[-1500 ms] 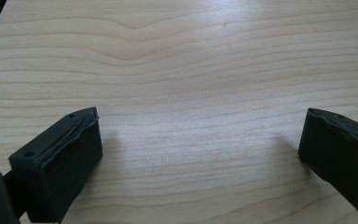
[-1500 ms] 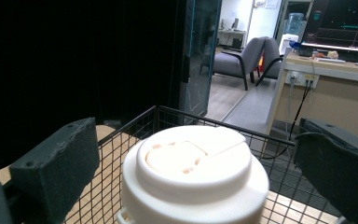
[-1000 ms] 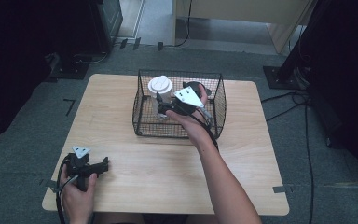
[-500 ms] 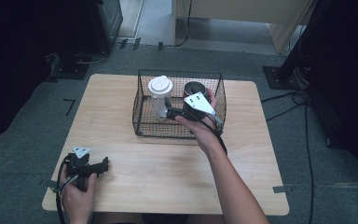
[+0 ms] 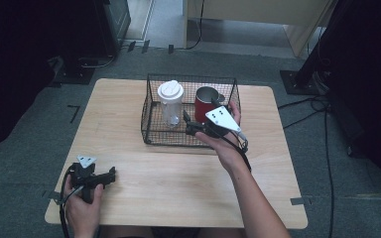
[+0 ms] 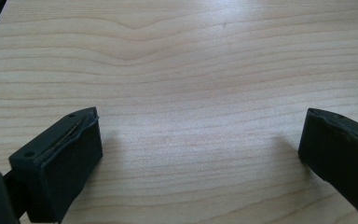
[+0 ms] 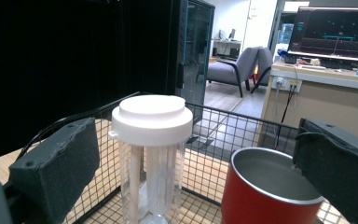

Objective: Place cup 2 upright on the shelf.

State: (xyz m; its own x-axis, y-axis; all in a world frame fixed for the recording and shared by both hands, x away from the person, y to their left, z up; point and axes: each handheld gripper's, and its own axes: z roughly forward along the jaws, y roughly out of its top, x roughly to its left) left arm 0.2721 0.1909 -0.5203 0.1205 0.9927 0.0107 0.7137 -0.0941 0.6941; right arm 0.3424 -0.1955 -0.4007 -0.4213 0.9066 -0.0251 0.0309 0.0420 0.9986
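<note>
Pale wood table (image 5: 178,183) on grey carpet (image 5: 25,163) — wire basket (image 5: 151,124) on it; both grippers' fingers spread.

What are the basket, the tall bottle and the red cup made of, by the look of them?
The basket looks like thin dark metal wire, an open see-through grid. The tall bottle seems clear plastic under a matte white lid, probably plastic too. The red cup looks like metal: a dull silvery inside and a smooth red coat outside.
</note>
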